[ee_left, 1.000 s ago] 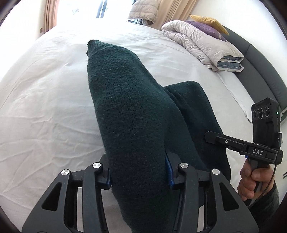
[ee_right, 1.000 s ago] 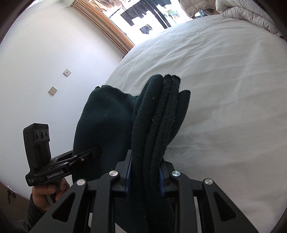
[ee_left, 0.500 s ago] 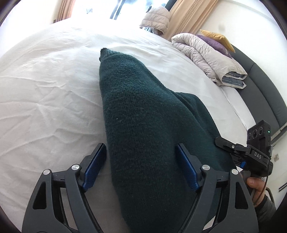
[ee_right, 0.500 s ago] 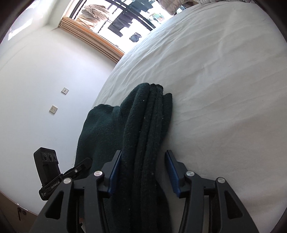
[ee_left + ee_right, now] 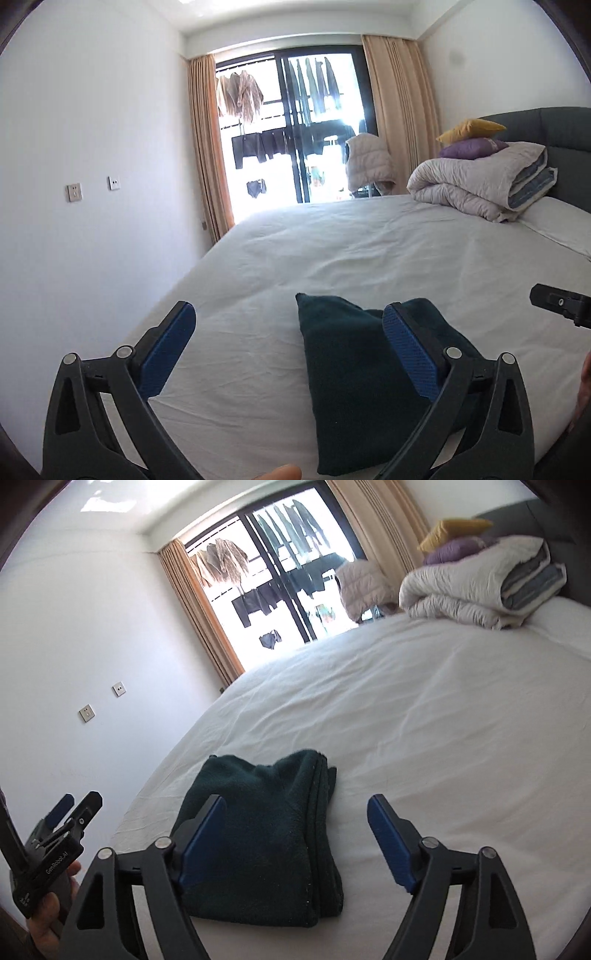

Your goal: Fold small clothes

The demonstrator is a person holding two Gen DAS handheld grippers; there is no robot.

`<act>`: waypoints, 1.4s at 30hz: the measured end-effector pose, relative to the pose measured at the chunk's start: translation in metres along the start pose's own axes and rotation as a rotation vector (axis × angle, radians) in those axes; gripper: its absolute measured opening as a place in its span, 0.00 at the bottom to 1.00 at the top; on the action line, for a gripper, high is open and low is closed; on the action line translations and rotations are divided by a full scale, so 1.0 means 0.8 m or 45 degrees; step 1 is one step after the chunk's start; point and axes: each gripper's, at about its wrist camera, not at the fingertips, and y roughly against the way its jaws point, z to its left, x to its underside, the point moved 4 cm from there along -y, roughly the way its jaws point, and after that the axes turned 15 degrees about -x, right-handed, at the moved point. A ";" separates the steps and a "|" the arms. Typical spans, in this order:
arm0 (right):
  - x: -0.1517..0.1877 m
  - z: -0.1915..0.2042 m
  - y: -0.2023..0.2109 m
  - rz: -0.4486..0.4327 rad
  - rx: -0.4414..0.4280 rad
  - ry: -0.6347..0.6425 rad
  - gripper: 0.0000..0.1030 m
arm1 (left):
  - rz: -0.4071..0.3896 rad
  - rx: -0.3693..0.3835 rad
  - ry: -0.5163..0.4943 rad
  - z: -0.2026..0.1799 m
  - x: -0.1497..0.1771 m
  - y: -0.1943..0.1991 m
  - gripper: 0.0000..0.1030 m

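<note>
On the bed (image 5: 424, 709), the folded sweater (image 5: 266, 834) lies free below both grippers' wide-apart jaws.

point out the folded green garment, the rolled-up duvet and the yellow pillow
folded dark green garment (image 5: 266, 830): right wrist view, middle of its top face.
rolled-up duvet (image 5: 476, 181): left wrist view, front of the pale roll.
yellow pillow (image 5: 471, 129): left wrist view, centre of the pillow.

— Where's the green garment (image 5: 354, 384)?
— Folded on the bed (image 5: 369, 251), well short of the rolled duvet (image 5: 480, 181).
— The left tool (image 5: 290, 347)?
— Blue pads spread wide, seemingly clear of the garment.
</note>
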 end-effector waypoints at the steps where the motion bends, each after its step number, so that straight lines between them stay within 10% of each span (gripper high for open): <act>1: -0.009 0.014 0.012 -0.050 0.013 0.047 0.95 | -0.011 -0.008 -0.002 0.003 -0.008 0.013 1.00; 9: -0.066 0.097 0.101 -0.304 0.118 0.313 1.00 | 0.111 0.035 0.055 0.026 -0.040 0.087 1.00; 25: 0.000 0.096 0.091 0.018 0.235 0.213 1.00 | 0.485 0.111 0.027 0.004 0.058 0.079 1.00; 42: 0.079 0.092 0.032 0.247 0.251 0.203 1.00 | 0.632 0.085 0.026 0.003 0.132 0.018 1.00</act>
